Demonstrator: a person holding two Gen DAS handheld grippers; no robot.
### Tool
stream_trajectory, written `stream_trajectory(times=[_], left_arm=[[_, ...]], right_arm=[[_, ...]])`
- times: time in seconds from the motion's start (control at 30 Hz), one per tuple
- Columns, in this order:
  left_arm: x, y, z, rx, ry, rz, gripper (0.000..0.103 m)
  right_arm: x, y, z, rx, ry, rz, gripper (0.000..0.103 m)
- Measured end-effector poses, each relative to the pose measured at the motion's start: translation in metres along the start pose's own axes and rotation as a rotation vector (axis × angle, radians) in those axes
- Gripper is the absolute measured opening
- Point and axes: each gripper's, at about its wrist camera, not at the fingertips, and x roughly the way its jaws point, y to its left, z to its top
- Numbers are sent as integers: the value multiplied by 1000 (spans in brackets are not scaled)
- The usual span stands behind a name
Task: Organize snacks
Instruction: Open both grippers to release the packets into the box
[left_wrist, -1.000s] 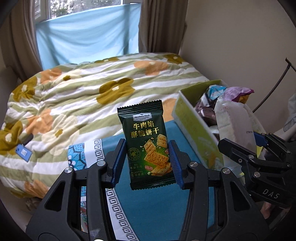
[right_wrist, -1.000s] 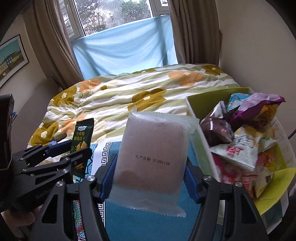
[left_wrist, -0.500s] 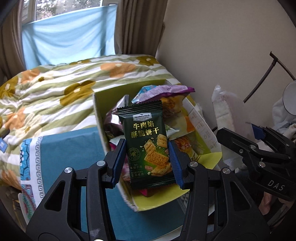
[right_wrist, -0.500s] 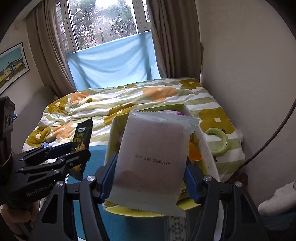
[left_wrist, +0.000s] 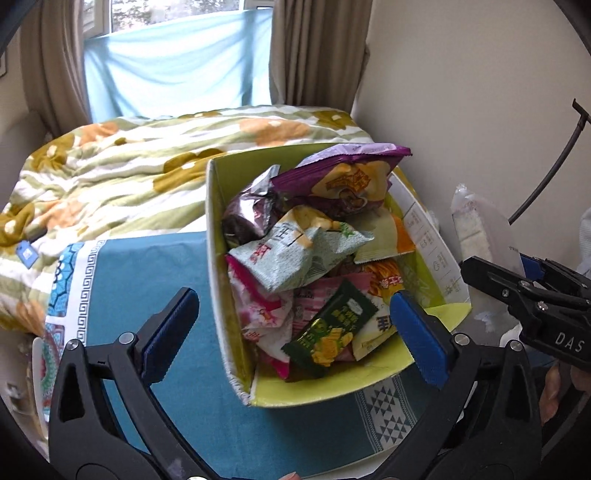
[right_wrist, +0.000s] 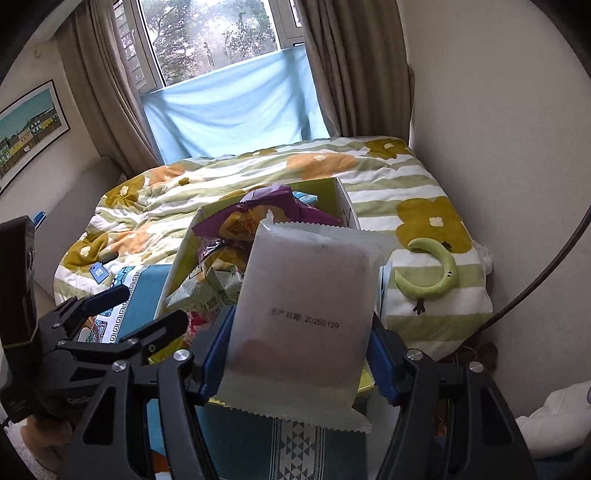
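Observation:
A lime-green cardboard box (left_wrist: 216, 236) stands on a teal cloth and holds several snack bags. A dark green cracker packet (left_wrist: 334, 325) lies on the pile near the box's front. My left gripper (left_wrist: 293, 326) hovers above that front part, its jaws opening wide with nothing pressed between the blue pads (left_wrist: 415, 334). My right gripper (right_wrist: 297, 350) is shut on a frosted white packet (right_wrist: 306, 314) with a printed date, held upright just right of the box (right_wrist: 177, 266). In the left wrist view the same white packet (left_wrist: 476, 229) shows at the right edge.
A bed with a green, white and orange flowered quilt (right_wrist: 229, 181) lies behind the box. The wall (left_wrist: 461, 92) runs close on the right, with a thin dark curved rod (left_wrist: 546, 173). A green crescent toy (right_wrist: 439, 273) rests on the quilt. The teal cloth (left_wrist: 155, 266) covers the table.
Both grippers swung right from the bed toward the box. The left gripper opened and the green cracker packet dropped into the box. The right gripper kept its hold on the white packet.

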Motion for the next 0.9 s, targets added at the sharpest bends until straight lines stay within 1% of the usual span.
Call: stream_trajectory(times=[0.07,0.23,0.3,0.43,0.5,0.53,0.6,0.77,0.9], left_arm=[[-5,12,-6,-32,8,23,102],[-17,41,-12,-137,16,37,102],[-20,47,-13,-155,18,56,102],[-26,55,-17,-168,33,107,102],[-29,59,-22,-177,46,124,102],[-30,61,-25,-179,52,130,102],[-31,64,-33,-182,62,142,102],[-33,69,-44,-186,82,137,102],[-52,72,-38,-157,37,127,102]], right_arm=[[3,-2,-4,2,8,19,61],[11,0,-4,-23,32,49,61],[14,4,-2,-41,36,59,61],[23,11,7,-64,10,76,61],[32,12,12,-64,20,85,61],[35,12,13,-60,29,96,61],[34,7,11,-36,18,90,61],[40,5,-4,-35,73,76,61],[25,13,-7,-33,52,62,61]])
